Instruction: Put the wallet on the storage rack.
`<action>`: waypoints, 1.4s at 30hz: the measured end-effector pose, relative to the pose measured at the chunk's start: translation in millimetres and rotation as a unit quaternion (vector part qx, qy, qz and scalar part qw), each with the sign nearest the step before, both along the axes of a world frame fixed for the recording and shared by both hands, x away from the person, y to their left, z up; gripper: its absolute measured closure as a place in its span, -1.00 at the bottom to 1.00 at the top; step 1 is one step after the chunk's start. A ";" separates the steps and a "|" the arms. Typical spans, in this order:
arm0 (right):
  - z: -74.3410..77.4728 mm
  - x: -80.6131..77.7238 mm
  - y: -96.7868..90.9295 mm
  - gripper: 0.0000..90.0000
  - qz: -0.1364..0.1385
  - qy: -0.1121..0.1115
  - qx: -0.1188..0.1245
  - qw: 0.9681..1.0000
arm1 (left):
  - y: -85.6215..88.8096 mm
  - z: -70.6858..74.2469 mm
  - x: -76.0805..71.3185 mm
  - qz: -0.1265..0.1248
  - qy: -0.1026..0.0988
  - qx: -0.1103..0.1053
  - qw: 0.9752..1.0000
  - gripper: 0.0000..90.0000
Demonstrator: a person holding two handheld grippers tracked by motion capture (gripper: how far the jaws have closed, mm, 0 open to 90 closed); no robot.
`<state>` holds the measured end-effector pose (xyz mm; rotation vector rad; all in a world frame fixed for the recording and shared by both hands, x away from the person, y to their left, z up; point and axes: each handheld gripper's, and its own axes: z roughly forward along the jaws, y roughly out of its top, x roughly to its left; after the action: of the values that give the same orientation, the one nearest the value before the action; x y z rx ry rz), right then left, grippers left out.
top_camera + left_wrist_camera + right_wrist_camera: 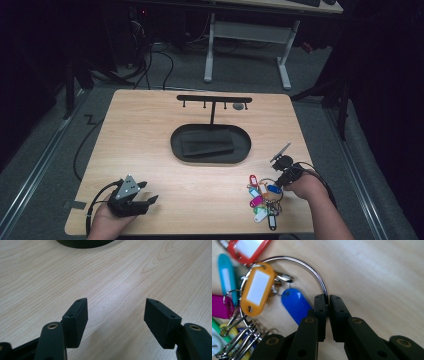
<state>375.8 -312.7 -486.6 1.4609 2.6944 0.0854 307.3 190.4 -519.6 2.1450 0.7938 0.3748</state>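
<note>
A large metal key ring carries several coloured key tags, among them an orange tag, a blue tag and a red tag. The bunch lies on the wooden table at the front right. My right gripper is shut on the wire of the ring, and in the high view that gripper sits at the bunch's right edge. At the front left, my left gripper rests low over bare wood, and the left gripper view shows its jaws open with nothing between them.
A black oval tray holding a dark flat block sits mid-table. Behind it stands a black T-shaped rack with small hooks. Cables and a white desk frame are on the floor beyond the table's far edge.
</note>
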 end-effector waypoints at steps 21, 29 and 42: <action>0.2 4.5 12.3 0.92 0.044 0.021 -0.014 0.999 | 4.4 0.7 0.6 0.002 0.002 -0.007 1.000 -0.19; 29.5 -1.9 14.3 0.91 0.044 -0.011 -0.014 0.999 | 2.6 1.0 0.4 -0.001 0.005 -0.008 1.000 -0.19; 73.7 -13.2 17.3 0.92 0.049 -0.041 -0.012 0.998 | 2.0 2.1 0.1 -0.005 0.003 -0.010 1.000 -0.20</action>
<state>362.5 -295.4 -412.9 1.2893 2.6897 0.1145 307.3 192.4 -517.5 2.1313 0.7874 0.3534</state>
